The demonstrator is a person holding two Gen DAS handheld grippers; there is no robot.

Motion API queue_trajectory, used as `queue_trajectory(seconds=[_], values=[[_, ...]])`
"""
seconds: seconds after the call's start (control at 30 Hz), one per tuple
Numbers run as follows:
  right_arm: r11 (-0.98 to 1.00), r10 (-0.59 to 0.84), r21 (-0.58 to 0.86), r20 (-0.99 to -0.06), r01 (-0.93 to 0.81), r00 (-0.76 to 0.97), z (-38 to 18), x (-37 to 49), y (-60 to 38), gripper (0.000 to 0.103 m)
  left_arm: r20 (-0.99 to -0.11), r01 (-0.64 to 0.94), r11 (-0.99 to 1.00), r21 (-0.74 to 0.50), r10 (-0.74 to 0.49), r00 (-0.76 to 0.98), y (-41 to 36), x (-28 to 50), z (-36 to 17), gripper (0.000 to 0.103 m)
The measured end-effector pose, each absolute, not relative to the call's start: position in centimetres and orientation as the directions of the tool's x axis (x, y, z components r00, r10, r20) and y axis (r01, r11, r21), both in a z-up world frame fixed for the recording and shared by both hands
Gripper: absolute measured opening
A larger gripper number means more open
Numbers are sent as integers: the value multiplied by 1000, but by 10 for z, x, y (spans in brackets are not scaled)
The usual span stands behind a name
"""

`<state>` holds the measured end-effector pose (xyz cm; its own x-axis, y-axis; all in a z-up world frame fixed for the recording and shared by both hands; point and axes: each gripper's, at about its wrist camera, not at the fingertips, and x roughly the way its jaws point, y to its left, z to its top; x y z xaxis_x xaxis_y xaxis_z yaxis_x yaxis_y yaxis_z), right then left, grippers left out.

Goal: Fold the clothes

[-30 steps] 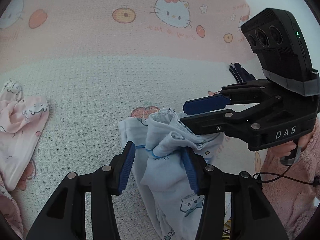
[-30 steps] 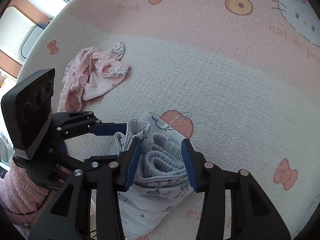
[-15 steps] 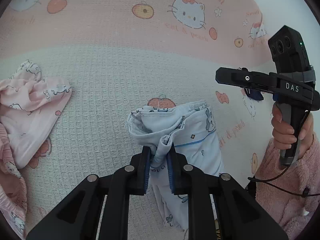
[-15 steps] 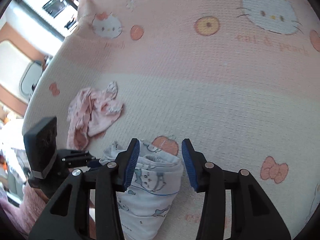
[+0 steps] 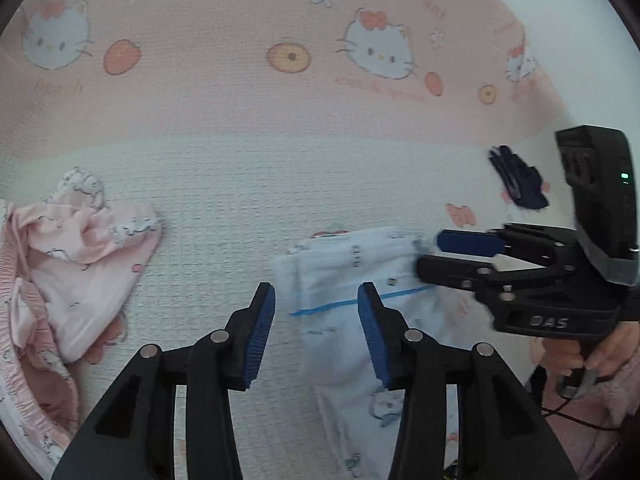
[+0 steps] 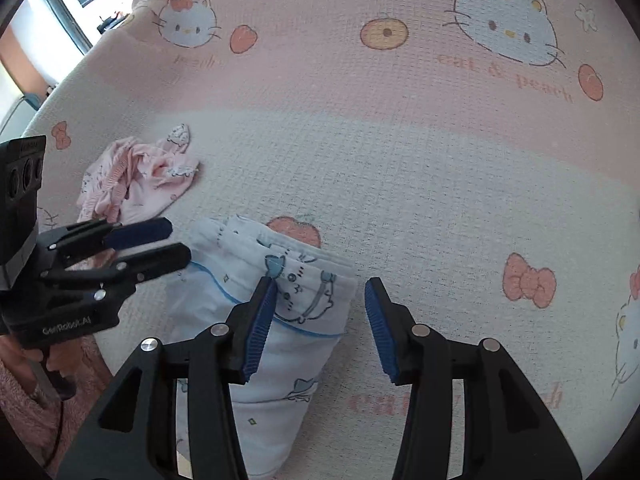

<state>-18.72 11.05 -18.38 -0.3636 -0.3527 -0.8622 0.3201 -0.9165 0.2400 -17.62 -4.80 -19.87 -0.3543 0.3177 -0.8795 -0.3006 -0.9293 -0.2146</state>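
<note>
Pale-blue folded garment [image 6: 280, 300] lies flat at six o'clock, your left gripper [image 5: 316, 334] and right gripper [image 6: 320, 326] both wide, holding nothing, apparently because this fold is done.

Each tool is matte black with blue ribbed pads and silver screw heads along its linkage arms. The right tool [image 5: 452, 254] carries a black camera block [image 5: 596, 192] with a green light and pale "DAS" lettering; a black cable trails beneath its grip. The left tool [image 6: 160, 244] bears white "GenRobot.AI" lettering and a lensed camera block [image 6: 22, 176]. The hand [image 5: 580, 354] shows bare skin below a fluffy pink sleeve [image 5: 616, 412].
</note>
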Motion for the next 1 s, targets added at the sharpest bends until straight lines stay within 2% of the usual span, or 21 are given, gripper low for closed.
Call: queue_trajectory(seconds=[0.1,0.27,0.33,0.63,0.7,0.87,0.93,1.0], values=[[-925,-319,207,-880,319,-353,-192,-195,103,47,-873,-308,-923,-232,337,-352,-39,-177,-199,36],[-941,-339,314,-854,128,-394,-185,-214,138,47,-856,-325,-911,-256,369,-361,-29,-175,-195,36],[-933,-356,346,-841,102,-407,-177,-211,152,47,-846,-335,-905,-261,382,-372,-27,-172,-190,36],[-868,-496,490,-843,83,-207,-212,-126,161,48,-817,-380,-886,-267,417,-398,-17,-156,-171,36],[-876,-482,475,-859,83,-174,-222,-118,157,48,-813,-387,-882,-269,423,-400,-17,-153,-167,36],[-897,-442,425,-876,123,-193,-229,-107,142,48,-894,-398,-908,-130,281,-349,-8,-158,-200,37],[-906,-420,400,-887,135,-191,-229,-101,134,48,-889,-348,-915,-203,321,-326,-10,-170,-206,38],[-915,-392,362,-901,177,-188,-227,-91,124,45,-892,-351,-913,-207,324,-317,-10,-172,-205,38]])
